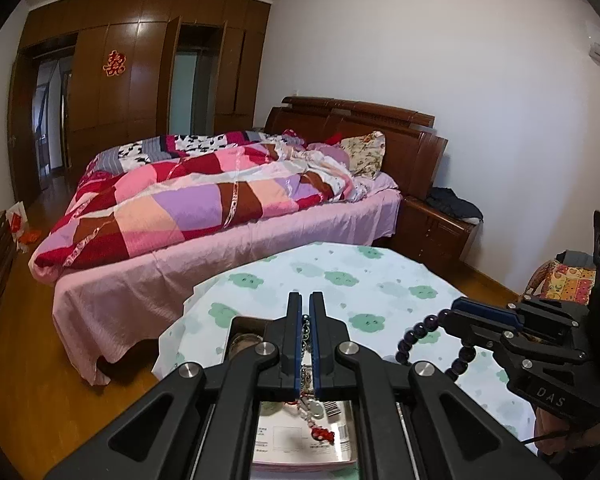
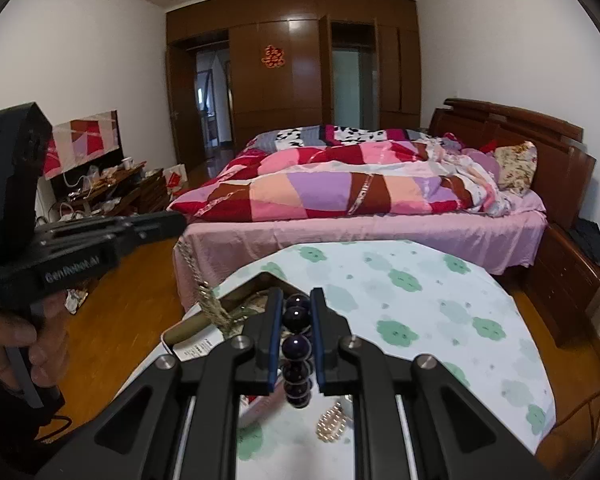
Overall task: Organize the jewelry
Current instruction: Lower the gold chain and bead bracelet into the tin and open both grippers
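Observation:
In the left wrist view my left gripper (image 1: 306,320) is shut on a thin necklace (image 1: 306,330) of small dark beads. Its pale beads and red charm (image 1: 322,434) dangle below the fingers. From the right wrist view the same gripper (image 2: 178,220) is on the left, with the silvery chain (image 2: 192,268) hanging down to an open box (image 2: 256,286). My right gripper (image 2: 296,316) is shut on a bracelet of large dark purple beads (image 2: 296,350). It also shows at the right in the left wrist view, where this gripper (image 1: 454,314) holds the bracelet loop (image 1: 410,346) above the table.
The round table (image 2: 420,300) has a white cloth with green cloud prints. A sparkly gold piece (image 2: 332,424) lies on it near me. A flat white printed packet (image 1: 284,436) lies under the left gripper. Beyond the table are a bed (image 2: 380,200), wooden floor and a cluttered cabinet (image 2: 112,188).

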Motion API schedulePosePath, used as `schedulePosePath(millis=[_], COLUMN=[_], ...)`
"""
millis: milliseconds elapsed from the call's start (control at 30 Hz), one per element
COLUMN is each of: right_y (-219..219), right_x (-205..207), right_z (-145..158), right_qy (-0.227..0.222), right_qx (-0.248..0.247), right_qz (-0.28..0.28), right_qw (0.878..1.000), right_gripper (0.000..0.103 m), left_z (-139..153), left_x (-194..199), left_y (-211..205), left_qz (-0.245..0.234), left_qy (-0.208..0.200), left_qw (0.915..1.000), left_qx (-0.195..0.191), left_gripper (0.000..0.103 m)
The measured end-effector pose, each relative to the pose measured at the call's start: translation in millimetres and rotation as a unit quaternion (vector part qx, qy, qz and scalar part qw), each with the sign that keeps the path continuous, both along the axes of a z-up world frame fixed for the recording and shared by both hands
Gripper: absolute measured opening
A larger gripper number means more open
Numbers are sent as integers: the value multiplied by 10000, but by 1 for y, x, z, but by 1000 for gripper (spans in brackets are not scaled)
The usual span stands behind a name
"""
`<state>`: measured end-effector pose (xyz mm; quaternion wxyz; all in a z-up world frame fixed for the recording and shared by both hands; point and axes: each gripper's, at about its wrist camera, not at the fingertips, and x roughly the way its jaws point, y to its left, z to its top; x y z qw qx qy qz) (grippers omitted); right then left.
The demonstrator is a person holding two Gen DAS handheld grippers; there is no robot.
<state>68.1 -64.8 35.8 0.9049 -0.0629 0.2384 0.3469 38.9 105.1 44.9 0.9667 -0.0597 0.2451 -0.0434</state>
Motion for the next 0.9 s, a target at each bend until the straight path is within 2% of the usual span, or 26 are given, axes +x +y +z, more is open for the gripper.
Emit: schedulePosePath(millis=[400, 700, 900], right_y=[53, 68, 63], right_x=[12, 22, 23], right_z=[-32, -80, -90], right_qy=[240, 769, 935], right_qx=[-256, -524, -558], right_qz=[320, 401, 398], right_qw=[9989, 9949, 9933], right_gripper=[16, 16, 16], left_z=[-46, -81, -99], left_x=[25, 36, 34], left_y=[18, 24, 18], left_qz=[125, 220, 459], left_qy=[521, 992, 1236], left_qw=[9985, 9946, 9911], left_qx=[-119, -215, 191], left_gripper=[2, 2, 3])
